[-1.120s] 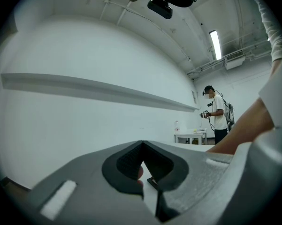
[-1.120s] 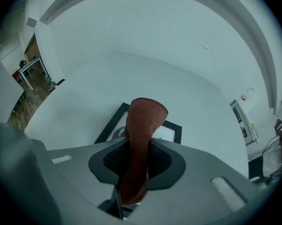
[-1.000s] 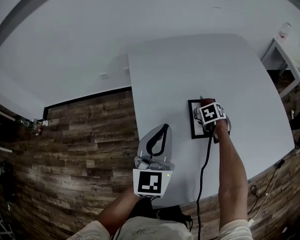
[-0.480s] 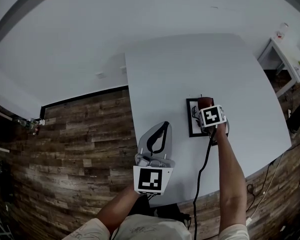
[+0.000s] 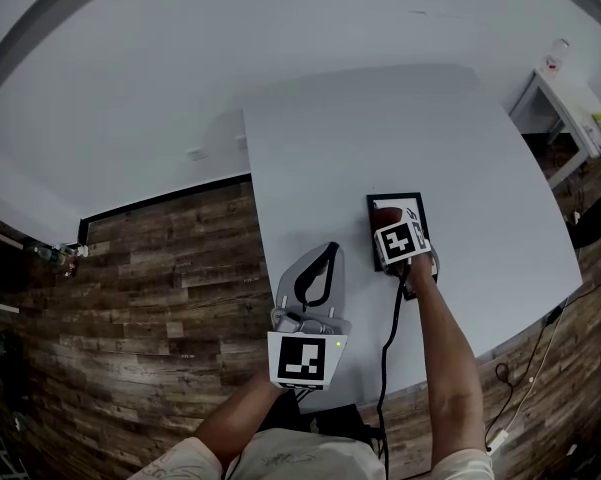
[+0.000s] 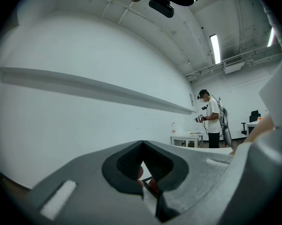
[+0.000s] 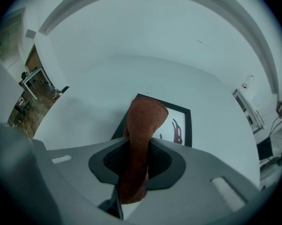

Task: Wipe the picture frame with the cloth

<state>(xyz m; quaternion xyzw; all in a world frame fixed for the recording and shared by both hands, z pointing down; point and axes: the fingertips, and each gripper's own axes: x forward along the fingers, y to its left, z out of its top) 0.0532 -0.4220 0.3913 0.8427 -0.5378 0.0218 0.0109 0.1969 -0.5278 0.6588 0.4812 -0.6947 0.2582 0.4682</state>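
"Your right hand-held gripper (image 7: pixel 138 161)?"
"It's pinching my red cloth (image 7: pixel 143 123), tip over the picture frame (image 7: pixel 176 117), which lies flat on the worktop (image 5: pixel 380 128)."
"And the left hand-held gripper (image 6: pixel 141 145)?"
"Jaws pressed together, empty, by the worktop's near edge."

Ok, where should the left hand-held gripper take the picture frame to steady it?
Probably the picture frame's left rail, coming from its left: it lies flat on the table, that edge is nearest the left hand-held gripper, and the cloth in the right hand-held gripper occupies its face.
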